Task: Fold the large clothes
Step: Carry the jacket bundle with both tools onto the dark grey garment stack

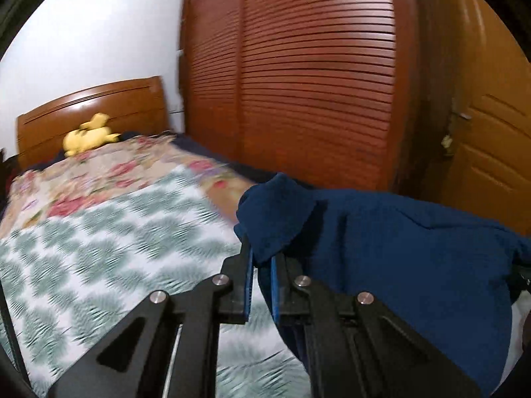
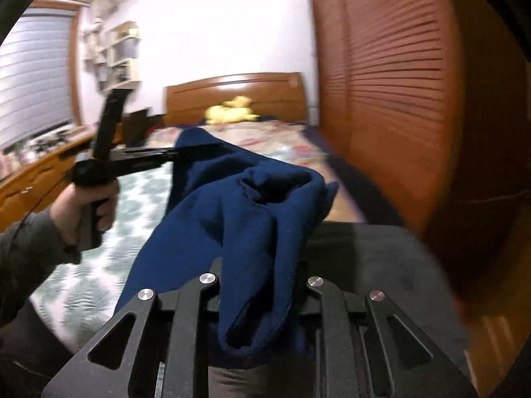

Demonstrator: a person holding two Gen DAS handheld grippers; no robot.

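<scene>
A navy blue garment (image 1: 381,248) hangs lifted above the bed, stretched between both grippers. In the left wrist view my left gripper (image 1: 262,258) is shut on one edge of it, with a fold of cloth pinched between the blue pads (image 1: 248,275). The right wrist view shows the garment (image 2: 232,219) bunched and draped over my right gripper (image 2: 262,265), which is shut on it; the fingertips are hidden under the cloth. The left gripper (image 2: 179,154) also appears there, held by a hand (image 2: 86,205), biting the garment's far upper corner.
The bed (image 1: 99,248) has a green-and-white patterned cover and a floral quilt (image 1: 109,172). A yellow plush toy (image 1: 89,136) lies by the wooden headboard (image 1: 93,106). A slatted wardrobe (image 1: 315,83) and a door (image 1: 491,132) stand on the right. A wooden desk (image 2: 33,172) stands on the left.
</scene>
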